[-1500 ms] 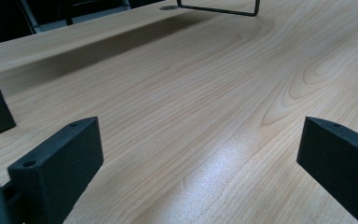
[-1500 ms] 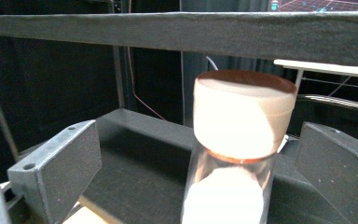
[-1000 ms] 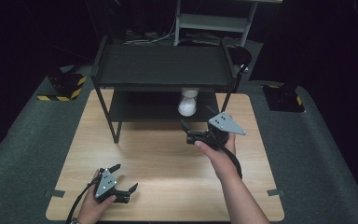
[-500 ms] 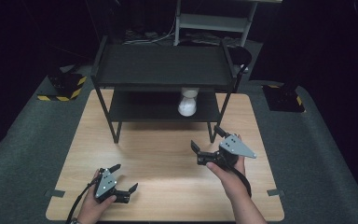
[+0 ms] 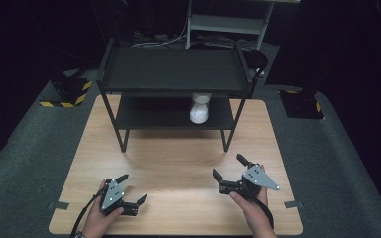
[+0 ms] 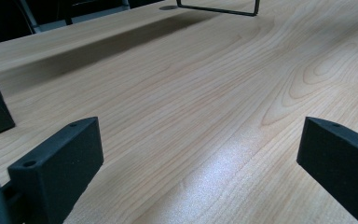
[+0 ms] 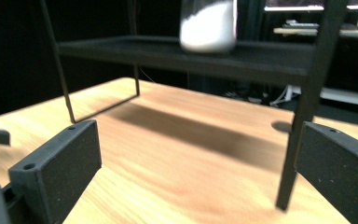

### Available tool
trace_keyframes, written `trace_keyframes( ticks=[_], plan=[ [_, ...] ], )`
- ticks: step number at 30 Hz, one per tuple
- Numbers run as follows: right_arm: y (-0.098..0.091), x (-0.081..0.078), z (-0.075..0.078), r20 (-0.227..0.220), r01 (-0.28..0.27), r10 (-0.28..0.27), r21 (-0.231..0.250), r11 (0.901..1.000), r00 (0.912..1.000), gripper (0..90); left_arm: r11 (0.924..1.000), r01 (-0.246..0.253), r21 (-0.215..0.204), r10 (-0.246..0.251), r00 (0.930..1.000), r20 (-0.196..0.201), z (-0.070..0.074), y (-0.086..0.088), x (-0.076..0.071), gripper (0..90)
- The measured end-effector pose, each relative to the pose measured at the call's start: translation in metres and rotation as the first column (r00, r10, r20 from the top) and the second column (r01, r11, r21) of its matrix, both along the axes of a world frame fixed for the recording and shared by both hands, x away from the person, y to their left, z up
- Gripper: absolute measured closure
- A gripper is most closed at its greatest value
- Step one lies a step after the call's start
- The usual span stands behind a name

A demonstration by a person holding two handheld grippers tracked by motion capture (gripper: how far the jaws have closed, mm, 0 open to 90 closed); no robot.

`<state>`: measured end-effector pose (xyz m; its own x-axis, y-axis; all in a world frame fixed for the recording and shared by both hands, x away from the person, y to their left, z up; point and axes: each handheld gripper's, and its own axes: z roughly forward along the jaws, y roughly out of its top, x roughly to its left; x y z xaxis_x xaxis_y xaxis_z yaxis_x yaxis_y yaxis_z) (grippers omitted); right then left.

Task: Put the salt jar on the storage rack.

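Nearest to me, my left gripper (image 5: 127,190) sits low at the near left of the wooden table (image 5: 178,163), jaws spread wide and holding nothing; its own view shows bare wood grain between the two black jaws, so I judge it is parked here to keep out of the way. Across at the near right, my right gripper (image 5: 226,167) is also splayed apart and empty, held a little above the tabletop with its grey plate up and its jaws pointing toward the far left, in the direction of the rack. Its view looks along the table under the black two-tier rack (image 5: 173,74), which suggests to me it is lined up on the lower shelf (image 5: 149,115). Further out, that rack stands on the far half of the table on thin legs, with the top tier wide and bare as far as I can see. The thing I take to be in play, a white jar (image 5: 199,110), stands upright on the lower shelf toward its right end, tucked beneath the top tier, well apart from both grippers. From the right gripper view the jar (image 7: 208,24) sits at the shelf's near edge, so I judge a level reach from the front is what the low clearance calls for. Beyond the table lie dark floor mats and a grey shelving unit (image 5: 228,22).
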<state>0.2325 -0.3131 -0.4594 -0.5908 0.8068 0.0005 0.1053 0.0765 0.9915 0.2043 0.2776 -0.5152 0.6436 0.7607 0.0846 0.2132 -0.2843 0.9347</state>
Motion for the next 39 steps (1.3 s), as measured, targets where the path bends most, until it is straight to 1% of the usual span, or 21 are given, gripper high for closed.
trace_keyframes(
  ticks=[3,4,7,8,10,16,18,20,23,25,32,33,36,39],
  plan=[
    [-0.004,-0.005,-0.010,-0.019,0.015,-0.015,-0.002,0.9999,0.9997,0.6,1.0000,0.000,0.000,0.000,1.0000,0.000,0.000,0.000,0.000,0.5],
    [-0.004,-0.005,-0.010,-0.019,0.015,-0.015,-0.002,0.9999,0.9997,0.6,1.0000,0.000,0.000,0.000,1.0000,0.000,0.000,0.000,0.000,0.5],
    [-0.008,-0.010,-0.022,-0.032,0.037,-0.038,-0.030,0.9989,0.9988,0.6,1.0000,0.000,-0.001,0.000,1.0000,-0.001,0.000,0.000,0.000,0.5],
    [-0.009,-0.011,-0.024,-0.038,0.040,-0.041,-0.033,0.9987,0.9984,0.6,1.0000,0.000,0.000,0.000,1.0000,-0.001,0.000,0.000,0.000,0.5],
    [-0.013,-0.015,-0.034,-0.058,0.056,-0.058,-0.028,0.9980,0.9967,0.6,1.0000,0.000,0.000,0.000,1.0000,-0.001,0.000,0.000,0.001,0.5],
    [-0.021,-0.022,-0.052,-0.094,0.090,-0.092,-0.019,0.9957,0.9913,0.6,1.0000,0.000,0.002,0.000,1.0000,-0.001,0.000,0.000,0.001,0.5],
    [-0.023,-0.023,-0.056,-0.110,0.098,-0.100,-0.020,0.9949,0.9888,0.6,1.0000,0.001,0.005,-0.001,1.0000,-0.001,0.001,-0.001,0.001,0.5],
    [-0.023,-0.023,-0.057,-0.112,0.102,-0.107,-0.046,0.9937,0.9879,0.6,1.0000,0.002,0.005,-0.002,1.0000,-0.002,0.001,-0.001,0.001,0.5],
    [-0.023,-0.022,-0.059,-0.131,0.110,-0.116,-0.050,0.9926,0.9846,0.6,1.0000,0.000,0.002,0.000,1.0000,-0.002,0.000,0.000,0.002,0.5],
    [-0.022,-0.022,-0.059,-0.129,0.109,-0.116,-0.058,0.9923,0.9849,0.6,1.0000,-0.002,0.003,0.002,1.0000,-0.003,0.001,-0.001,0.002,0.5],
    [-0.014,-0.023,-0.056,-0.124,0.108,-0.125,-0.132,0.9853,0.9844,0.7,1.0000,-0.006,0.008,0.006,1.0000,0.000,0.001,-0.003,0.000,0.5],
    [-0.012,-0.023,-0.055,-0.127,0.114,-0.132,-0.143,0.9832,0.9830,0.7,0.9999,-0.006,0.010,0.006,1.0000,0.002,0.001,-0.003,0.000,0.5],
    [-0.008,-0.022,-0.054,-0.123,0.116,-0.139,-0.178,0.9772,0.9827,0.7,0.9999,-0.004,0.016,0.004,1.0000,0.004,0.001,-0.003,-0.001,0.5],
    [-0.007,-0.021,-0.053,-0.119,0.107,-0.131,-0.191,0.9758,0.9842,0.7,0.9999,-0.004,0.016,0.004,1.0000,0.006,0.001,-0.003,-0.001,0.5]
  ],
)
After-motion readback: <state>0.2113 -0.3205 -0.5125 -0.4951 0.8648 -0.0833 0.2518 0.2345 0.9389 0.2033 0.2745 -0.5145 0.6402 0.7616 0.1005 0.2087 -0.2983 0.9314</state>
